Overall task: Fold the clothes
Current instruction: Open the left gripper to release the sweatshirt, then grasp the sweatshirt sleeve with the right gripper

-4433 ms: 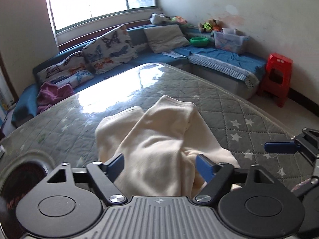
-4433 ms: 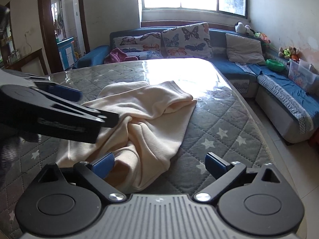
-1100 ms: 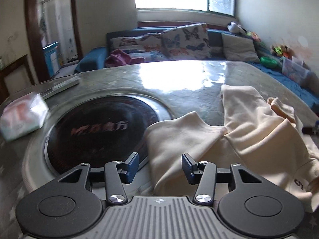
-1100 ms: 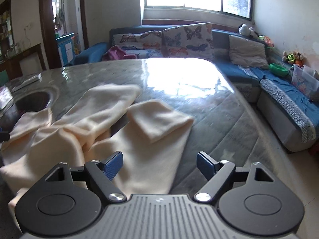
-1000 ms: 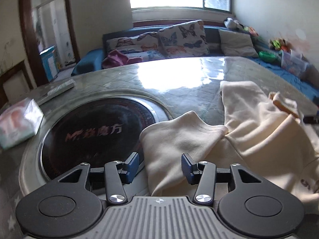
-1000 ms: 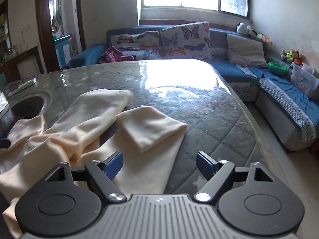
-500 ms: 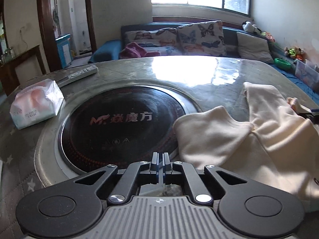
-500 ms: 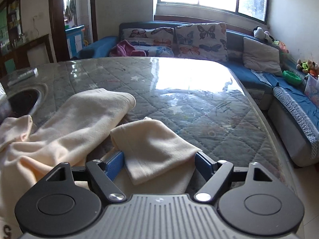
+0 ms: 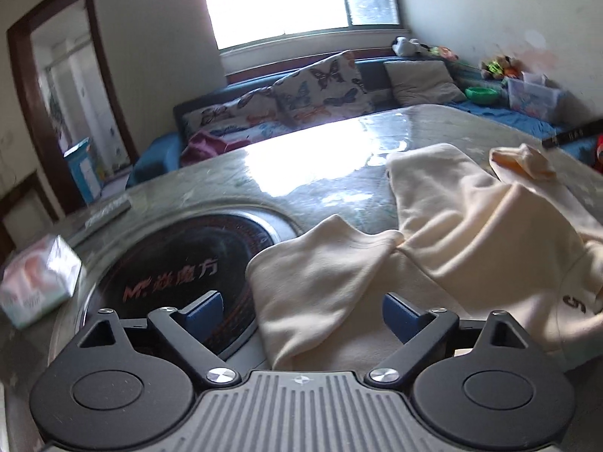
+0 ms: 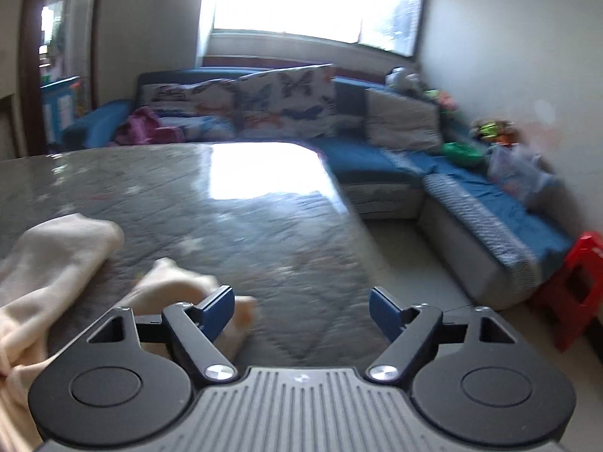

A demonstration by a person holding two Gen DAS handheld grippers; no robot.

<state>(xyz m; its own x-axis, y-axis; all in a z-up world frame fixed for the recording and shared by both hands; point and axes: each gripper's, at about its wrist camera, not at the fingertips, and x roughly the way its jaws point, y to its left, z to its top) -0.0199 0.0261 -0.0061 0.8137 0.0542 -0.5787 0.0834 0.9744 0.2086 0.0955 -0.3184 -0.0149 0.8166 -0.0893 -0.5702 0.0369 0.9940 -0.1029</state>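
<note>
- Left wrist view: the left gripper stands with its jaws spread wide and nothing between the pads, hovering just above a sleeve-like flap of the cream garment.
- The garment lies crumpled on the quilted table; its near flap overlaps the rim of the round black hotplate set into the tabletop, and the rest trails off to the right in loose humps.
- A tissue pack sits at the left of the hotplate, well apart from the cloth.
- Risk here, as I judge it: a shallow bite could take only the top layer of the doubled flap, so the fold would drag unevenly or bunch over the hotplate rim.
- Right wrist view: the right gripper is also wide apart and holds nothing. The picture is blurred.
- A cuff-like end of the cream garment lies by the left pad; whether they touch I cannot tell. More cloth is heaped at the left.
- The table edge is near on the right; a pull that way could slide cloth off toward the floor.
- With both ends loose, mismatched pulls would likely twist the garment.
</note>
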